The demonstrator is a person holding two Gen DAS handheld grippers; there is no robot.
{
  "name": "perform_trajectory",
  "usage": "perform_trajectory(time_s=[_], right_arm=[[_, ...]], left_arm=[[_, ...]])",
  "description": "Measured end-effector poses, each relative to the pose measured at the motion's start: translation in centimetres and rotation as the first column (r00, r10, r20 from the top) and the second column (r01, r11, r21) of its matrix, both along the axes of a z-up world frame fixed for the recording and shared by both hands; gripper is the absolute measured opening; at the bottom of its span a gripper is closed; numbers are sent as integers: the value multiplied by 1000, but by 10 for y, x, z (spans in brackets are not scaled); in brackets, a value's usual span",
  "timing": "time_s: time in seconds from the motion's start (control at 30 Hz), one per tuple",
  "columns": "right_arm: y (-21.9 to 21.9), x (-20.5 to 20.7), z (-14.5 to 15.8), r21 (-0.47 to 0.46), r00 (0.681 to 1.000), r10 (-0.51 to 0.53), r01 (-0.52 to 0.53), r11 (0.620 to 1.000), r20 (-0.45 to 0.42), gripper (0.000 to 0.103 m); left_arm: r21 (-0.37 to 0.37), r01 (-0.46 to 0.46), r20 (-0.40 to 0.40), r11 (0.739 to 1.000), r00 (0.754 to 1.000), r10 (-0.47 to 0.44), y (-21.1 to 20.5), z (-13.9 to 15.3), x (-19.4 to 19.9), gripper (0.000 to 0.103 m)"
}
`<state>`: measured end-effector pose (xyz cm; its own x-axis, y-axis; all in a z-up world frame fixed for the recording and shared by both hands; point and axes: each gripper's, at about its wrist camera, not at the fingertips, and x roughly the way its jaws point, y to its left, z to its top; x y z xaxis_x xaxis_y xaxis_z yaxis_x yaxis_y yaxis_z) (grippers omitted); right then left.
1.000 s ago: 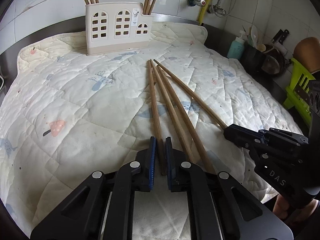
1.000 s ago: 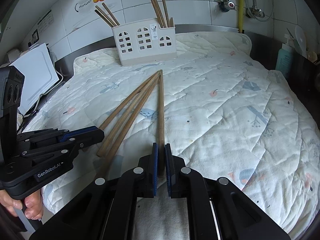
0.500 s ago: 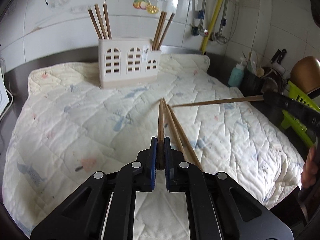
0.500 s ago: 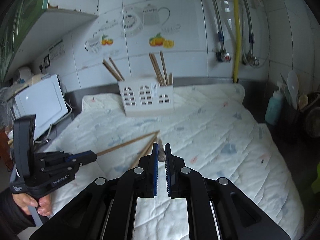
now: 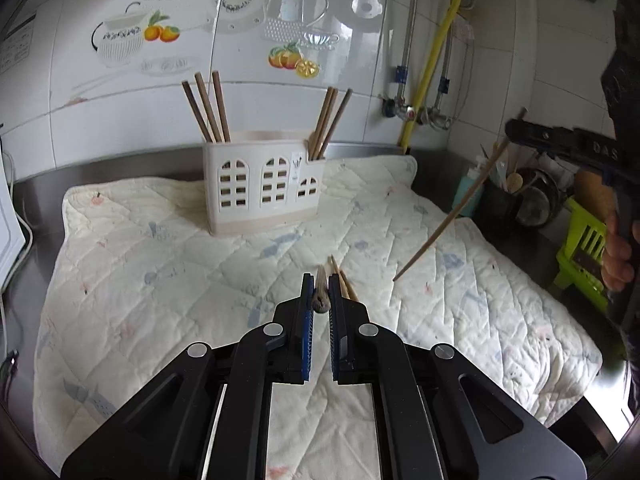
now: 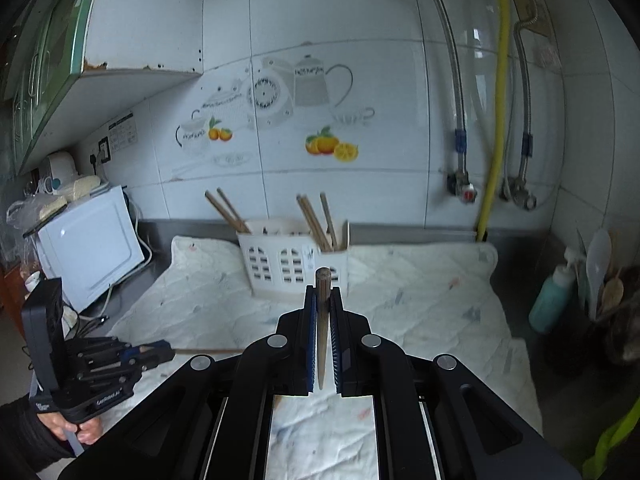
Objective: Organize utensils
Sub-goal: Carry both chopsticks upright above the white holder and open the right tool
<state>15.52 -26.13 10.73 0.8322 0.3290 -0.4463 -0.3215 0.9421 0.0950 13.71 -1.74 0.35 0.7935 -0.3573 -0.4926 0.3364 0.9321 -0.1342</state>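
At frame centre, left claw (image 5: 320,300) clamped on chopstick (image 5: 320,294), now lifted off quilt (image 5: 160,280); right claw (image 6: 323,312) grips another, raised upright. Holder (image 5: 262,186) at upper centre awaits both; two remain lying.

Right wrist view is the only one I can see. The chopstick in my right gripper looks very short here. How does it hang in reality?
Observer: The left wrist view shows the right gripper clamping the slanted chopstick near its thick end. The long part points down toward the quilt.
Operator: Do any chopsticks lie on the quilt? My own fingers hide that place.
Observer: Yes, two loose chopsticks lie beside the left gripper, which is shut on the held chopstick.
Operator: How many stand at the left end of the holder?
Observer: Three upright chopsticks stand there in the holder.
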Motion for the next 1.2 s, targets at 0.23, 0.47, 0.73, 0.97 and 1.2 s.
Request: perform_trajectory(time_s=[0.23, 0.47, 0.73, 0.97, 1.2], right_arm=[[7, 60, 37, -44, 999, -7, 9, 999, 47, 6], [22, 122, 65, -62, 993, -23, 30, 998, 120, 6], [43, 183, 61, -29, 994, -15, 18, 999, 112, 6], [61, 220, 29, -79, 1000, 4, -2, 997, 27, 6], [56, 219, 13, -85, 1000, -5, 7, 996, 16, 19]], left_arm=[[6, -1, 25, 1000, 1000, 1, 6, 24, 16, 5], [14, 3, 44, 1000, 999, -3, 12, 40, 34, 5], [20, 0, 76, 1000, 997, -1, 16, 59, 52, 5], [26, 0, 143, 1000, 990, -3, 16, 90, 65, 5], [35, -16, 239, 999, 971, 7, 7, 130, 80, 5]])
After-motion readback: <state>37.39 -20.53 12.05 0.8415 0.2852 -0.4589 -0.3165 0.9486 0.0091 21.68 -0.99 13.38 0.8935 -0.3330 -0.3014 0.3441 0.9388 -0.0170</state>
